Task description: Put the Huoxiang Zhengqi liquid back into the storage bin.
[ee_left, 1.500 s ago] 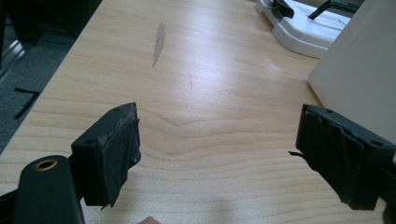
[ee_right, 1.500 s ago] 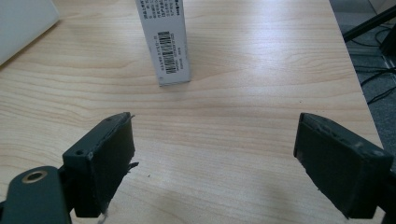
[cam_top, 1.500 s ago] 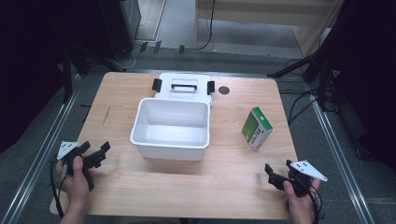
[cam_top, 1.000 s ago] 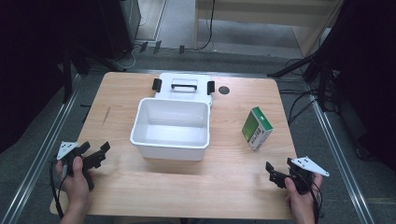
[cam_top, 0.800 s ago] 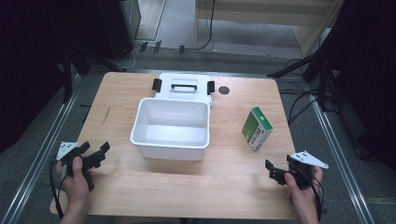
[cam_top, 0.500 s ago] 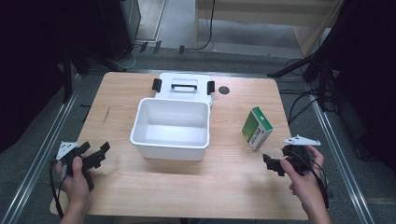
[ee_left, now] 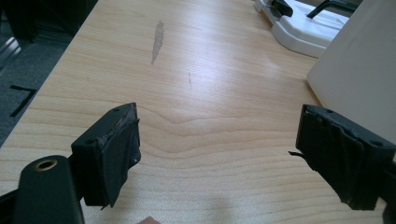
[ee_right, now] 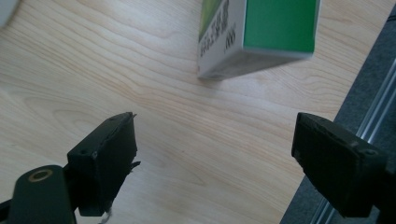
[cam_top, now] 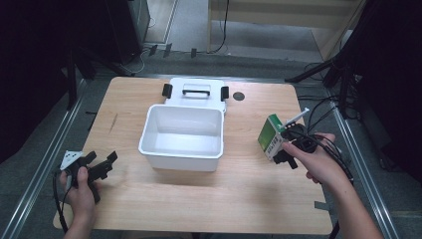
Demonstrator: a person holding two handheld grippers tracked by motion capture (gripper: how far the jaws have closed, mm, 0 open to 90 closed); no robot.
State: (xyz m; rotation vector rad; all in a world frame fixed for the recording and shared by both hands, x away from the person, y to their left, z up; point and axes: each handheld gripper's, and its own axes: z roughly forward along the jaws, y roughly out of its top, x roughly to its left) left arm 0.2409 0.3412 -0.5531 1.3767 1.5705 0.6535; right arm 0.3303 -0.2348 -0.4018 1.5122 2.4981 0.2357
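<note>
A green and white carton (cam_top: 270, 137) stands on the wooden table (cam_top: 209, 199), right of an open white bin (cam_top: 181, 148). My right gripper (cam_top: 285, 148) hovers close against the carton's near right side, lifted off the table. In the right gripper view its jaws stand open (ee_right: 215, 154) over bare wood, with the carton (ee_right: 261, 32) just ahead of them and nothing between the pads. My left gripper (cam_top: 102, 160) rests at the table's front left, open and empty. In the left gripper view its jaws (ee_left: 219, 144) frame bare wood, with the bin's wall (ee_left: 359, 79) to their right.
The bin's white lid (cam_top: 196, 94) with black latches lies flat behind the bin. A dark round spot (cam_top: 239, 96) marks the table beside it. Cables (cam_top: 323, 112) trail off the right edge. Metal rails (cam_top: 45, 164) run along both sides. A grey smear (ee_left: 158, 39) marks the wood.
The right hand has lifted from the table's front right corner and moved forward and left, up to the carton. The left hand, the bin and the carton have kept still.
</note>
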